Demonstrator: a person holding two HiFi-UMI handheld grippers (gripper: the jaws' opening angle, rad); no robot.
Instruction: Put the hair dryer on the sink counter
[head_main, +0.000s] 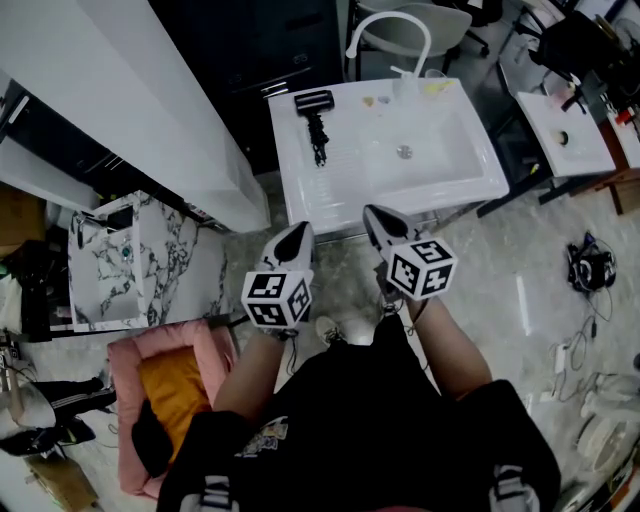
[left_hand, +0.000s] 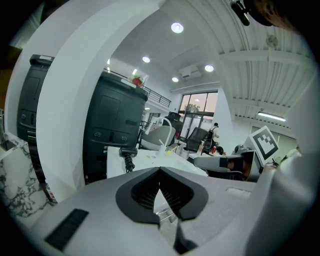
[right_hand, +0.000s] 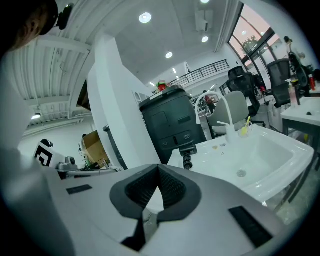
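Observation:
The black hair dryer lies on the left part of the white sink counter, its cord coiled beside it. It shows again as the hair dryer and the hair dryer in the two gripper views, well ahead of the jaws. My left gripper and right gripper hover side by side over the floor just short of the counter's front edge. Both are shut with nothing in them; the left gripper and right gripper show their pads meeting at the tip.
A white faucet and a cup stand at the basin's back. A slanted white panel and a marbled cabinet are to the left, a pink cushion lower left, a second sink and floor cables to the right.

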